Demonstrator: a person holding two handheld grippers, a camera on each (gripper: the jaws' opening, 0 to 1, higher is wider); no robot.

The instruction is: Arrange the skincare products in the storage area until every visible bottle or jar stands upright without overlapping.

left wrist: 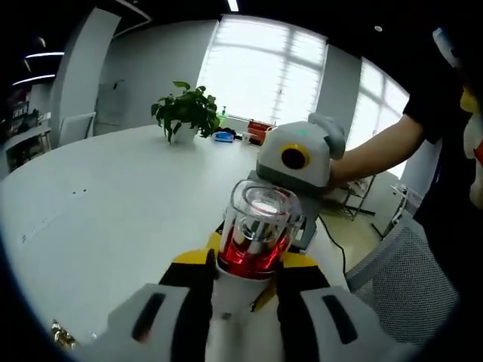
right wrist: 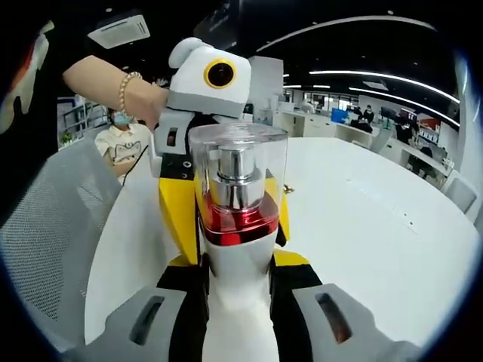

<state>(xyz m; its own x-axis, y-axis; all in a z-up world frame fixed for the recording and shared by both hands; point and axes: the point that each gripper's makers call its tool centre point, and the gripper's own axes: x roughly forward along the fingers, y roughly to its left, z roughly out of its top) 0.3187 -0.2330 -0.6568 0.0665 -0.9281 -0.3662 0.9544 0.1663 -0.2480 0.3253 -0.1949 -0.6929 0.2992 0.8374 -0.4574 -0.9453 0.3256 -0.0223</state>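
A skincare bottle (left wrist: 253, 241) with a clear cap, a red metallic band and a white body stands up between my left gripper's (left wrist: 245, 290) dark jaws, which are shut on its white body. The right gripper faces it from behind the bottle, its yellow fingers (left wrist: 190, 257) flanking the bottle low down. In the right gripper view the same bottle (right wrist: 238, 204) rises between my right gripper's (right wrist: 238, 298) jaws, shut on the white body. The left gripper's yellow fingers (right wrist: 179, 211) hug the bottle from the far side. The bottle is held above the white table (left wrist: 113, 196).
A potted plant (left wrist: 185, 109) and small items stand at the table's far edge by the windows. A grey mesh chair (left wrist: 400, 279) (right wrist: 45, 226) is beside the table. A seated person (right wrist: 121, 139) is behind. A small gold object (left wrist: 60, 335) lies near the table's edge.
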